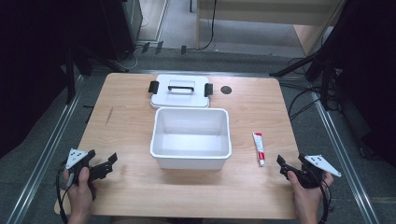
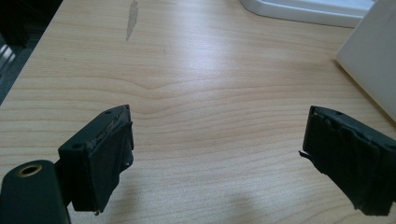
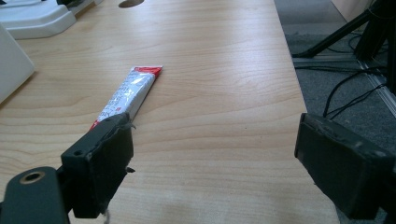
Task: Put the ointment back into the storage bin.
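— White tub [image 1: 190,138] on the wood table [image 1: 130,186]: what's held in it?

— Nothing is seen inside; bare white floor & walls. Its lid [image 1: 180,92], w/ black clips, is laid flat just behind it, far edge of table.

— And the tube?

— Red-and-white tube [image 1: 258,148] is laid flat right of the tub, apart from it. In the right gripper view its cap end is hidden behind a jaw; print can't be read.

— Grippers?

— Left gripper [image 1: 105,165] & right gripper [image 1: 283,165] are held low at the near corners, jaws spread wide on both, nothing gripped. Tub is cut off at the edge in the left gripper view.
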Demonstrator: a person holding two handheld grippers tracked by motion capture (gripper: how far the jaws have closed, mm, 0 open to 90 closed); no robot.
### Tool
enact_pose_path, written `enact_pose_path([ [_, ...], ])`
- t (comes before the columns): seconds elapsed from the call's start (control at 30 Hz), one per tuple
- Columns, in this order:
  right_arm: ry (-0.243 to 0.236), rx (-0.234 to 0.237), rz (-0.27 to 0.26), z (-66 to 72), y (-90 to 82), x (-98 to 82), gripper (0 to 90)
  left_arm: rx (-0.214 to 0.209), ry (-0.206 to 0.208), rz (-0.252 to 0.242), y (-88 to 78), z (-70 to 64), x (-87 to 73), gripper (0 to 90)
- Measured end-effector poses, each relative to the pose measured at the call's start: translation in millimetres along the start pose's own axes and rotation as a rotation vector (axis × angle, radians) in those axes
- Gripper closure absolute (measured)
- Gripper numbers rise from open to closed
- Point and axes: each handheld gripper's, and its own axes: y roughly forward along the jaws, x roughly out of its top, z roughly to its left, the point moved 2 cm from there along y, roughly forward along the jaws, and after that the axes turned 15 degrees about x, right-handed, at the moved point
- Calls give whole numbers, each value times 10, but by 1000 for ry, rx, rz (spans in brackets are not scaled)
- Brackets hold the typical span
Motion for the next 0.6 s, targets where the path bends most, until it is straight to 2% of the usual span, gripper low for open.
enact_pose_path([
  [0.1, 11, -7, 0, 2, 1, 7, 119, 2, 4, 1, 0, -3, 0, 92],
  [0.33, 38, -32, 43, 30, 42, 15, 128, -1, 3, -2, -6, -2, -3, 92],
  [0.47, 12, -49, 138, 116, 128, 78, 131, -6, 5, -1, -6, -5, -4, 92],
  [0.6, -10, -40, 195, 182, 184, 125, 133, -13, 8, 0, -5, -6, -3, 92],
])
